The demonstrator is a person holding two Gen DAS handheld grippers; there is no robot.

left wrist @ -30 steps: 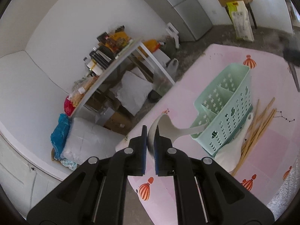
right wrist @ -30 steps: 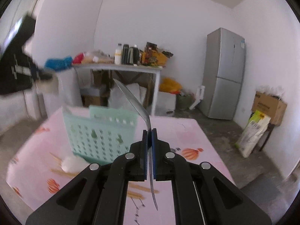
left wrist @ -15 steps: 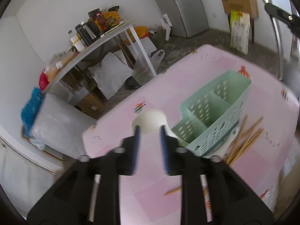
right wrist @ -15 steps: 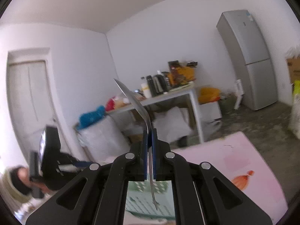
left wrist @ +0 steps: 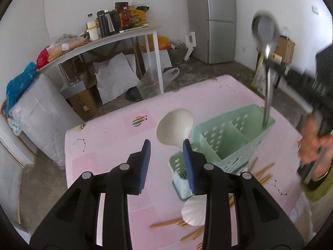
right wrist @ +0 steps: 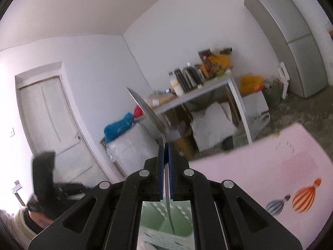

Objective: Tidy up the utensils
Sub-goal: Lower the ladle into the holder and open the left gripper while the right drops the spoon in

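A mint-green utensil caddy (left wrist: 226,143) stands on the pink table (left wrist: 108,145). A white ladle (left wrist: 174,126) stands in its near compartment, bowl up. My left gripper (left wrist: 166,152) is open and empty, just in front of the ladle. My right gripper (right wrist: 165,154) is shut on a metal spoon (right wrist: 145,108); in the left wrist view the metal spoon (left wrist: 265,33) is upright, its handle tip down in the caddy's far compartment. Wooden chopsticks (left wrist: 262,170) and a white spoon (left wrist: 193,210) lie beside the caddy.
Beyond the table stand a white side table with bottles and a kettle (left wrist: 104,25), a grey fridge (left wrist: 212,18), pillows and boxes on the floor (left wrist: 114,81). A white door (right wrist: 52,125) is at the left in the right wrist view. The caddy (right wrist: 166,229) lies below the right gripper.
My left gripper let go of the white ladle, opened and drew back. My right gripper carried the metal spoon over the caddy and lowered its handle into the far compartment.
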